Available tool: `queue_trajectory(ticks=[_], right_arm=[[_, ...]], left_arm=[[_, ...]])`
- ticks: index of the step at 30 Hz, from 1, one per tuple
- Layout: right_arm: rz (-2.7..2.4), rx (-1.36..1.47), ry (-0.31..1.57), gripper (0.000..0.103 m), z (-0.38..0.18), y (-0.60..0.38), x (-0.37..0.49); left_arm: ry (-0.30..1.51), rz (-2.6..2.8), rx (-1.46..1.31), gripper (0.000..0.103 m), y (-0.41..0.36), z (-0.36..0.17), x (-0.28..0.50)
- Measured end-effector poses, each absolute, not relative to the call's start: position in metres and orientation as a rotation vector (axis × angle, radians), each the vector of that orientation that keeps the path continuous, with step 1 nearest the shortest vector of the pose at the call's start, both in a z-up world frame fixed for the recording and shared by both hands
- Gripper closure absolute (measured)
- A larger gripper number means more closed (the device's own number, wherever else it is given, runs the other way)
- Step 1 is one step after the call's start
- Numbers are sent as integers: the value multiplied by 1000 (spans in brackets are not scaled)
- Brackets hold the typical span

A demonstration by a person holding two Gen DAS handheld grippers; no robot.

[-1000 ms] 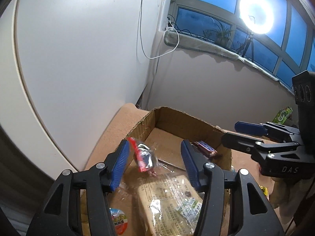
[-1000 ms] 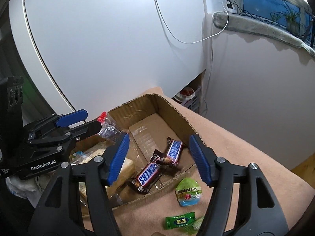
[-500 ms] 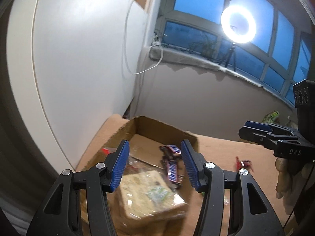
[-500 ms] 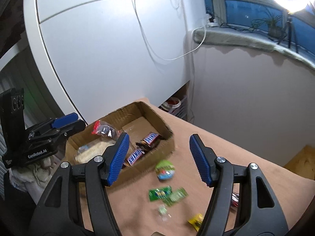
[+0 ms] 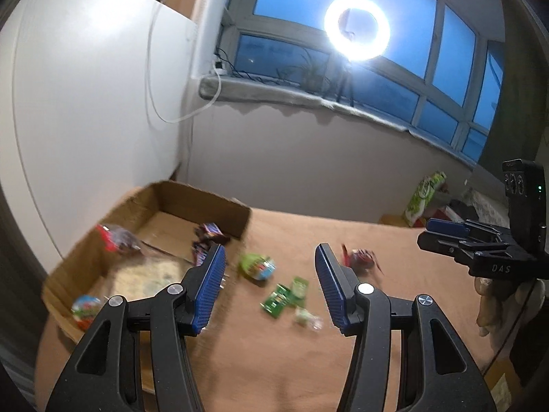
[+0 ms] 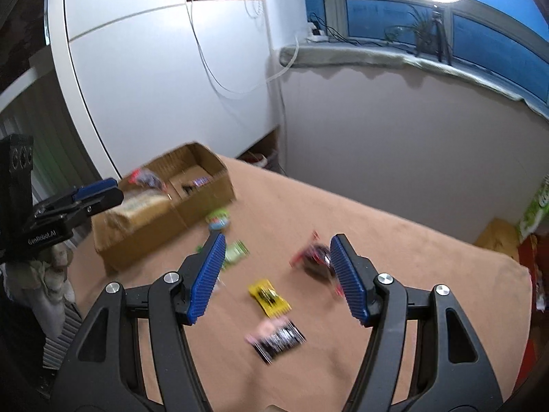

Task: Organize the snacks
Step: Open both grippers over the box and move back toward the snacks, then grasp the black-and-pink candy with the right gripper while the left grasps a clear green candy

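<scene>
Snacks (image 5: 282, 300) lie loose on the table (image 5: 274, 360), at about 3 o'clock of the box (image 5: 206, 204). I see both jaws wide with nothing held: left gripper (image 5: 271, 290), right gripper (image 6: 276, 276) over wrappers.

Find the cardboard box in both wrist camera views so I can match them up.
Left wrist: cardboard box at centre-left, left of the blue fingers.
Right wrist: cardboard box at centre-left, farther off, above the left finger.
Shared landmark: the round green snack beside the box.
</scene>
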State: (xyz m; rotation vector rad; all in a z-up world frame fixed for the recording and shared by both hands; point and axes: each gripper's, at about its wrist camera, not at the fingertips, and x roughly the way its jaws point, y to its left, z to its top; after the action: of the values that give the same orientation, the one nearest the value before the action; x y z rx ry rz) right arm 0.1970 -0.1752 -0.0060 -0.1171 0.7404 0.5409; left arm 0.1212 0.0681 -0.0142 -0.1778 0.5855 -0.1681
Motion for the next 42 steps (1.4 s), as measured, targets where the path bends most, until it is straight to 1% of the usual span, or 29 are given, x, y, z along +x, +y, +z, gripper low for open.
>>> queue_trajectory(ticks=[7,13,18,20,31,33,36,38,40,42], right_arm=[[536,-140,804,37,-45,-194,177],[574,-185,865,37,-77,-195,169],[623,-264,905,37,-98,-183,169],[632,-282,916,37,-103,-180,170],[677,-337,942,36,-121,-173,181],[688,-345,945,37,-122,-171,182],[705,-365,946,36,-124,-166,181],[708,-380,941,37,-126,-163,180],[714,-387,936,37,-127,-162,179],[720,-377,937,38,-126,-164,179]], left_arm=[[672,-218,-188,50,35,-47,126],[756,-223,-142,50,12,-78,135],[795,-208,-107,53,4,-97,141],[812,-210,-95,56,2,-103,145],[879,-228,-59,56,-1,-117,165],[891,-236,-51,60,-3,-120,168],[899,-237,-39,60,-4,-121,172],[900,-234,-15,65,-8,-122,173],[898,-232,-4,66,-9,-121,172],[896,-231,0,76,-9,-122,171]])
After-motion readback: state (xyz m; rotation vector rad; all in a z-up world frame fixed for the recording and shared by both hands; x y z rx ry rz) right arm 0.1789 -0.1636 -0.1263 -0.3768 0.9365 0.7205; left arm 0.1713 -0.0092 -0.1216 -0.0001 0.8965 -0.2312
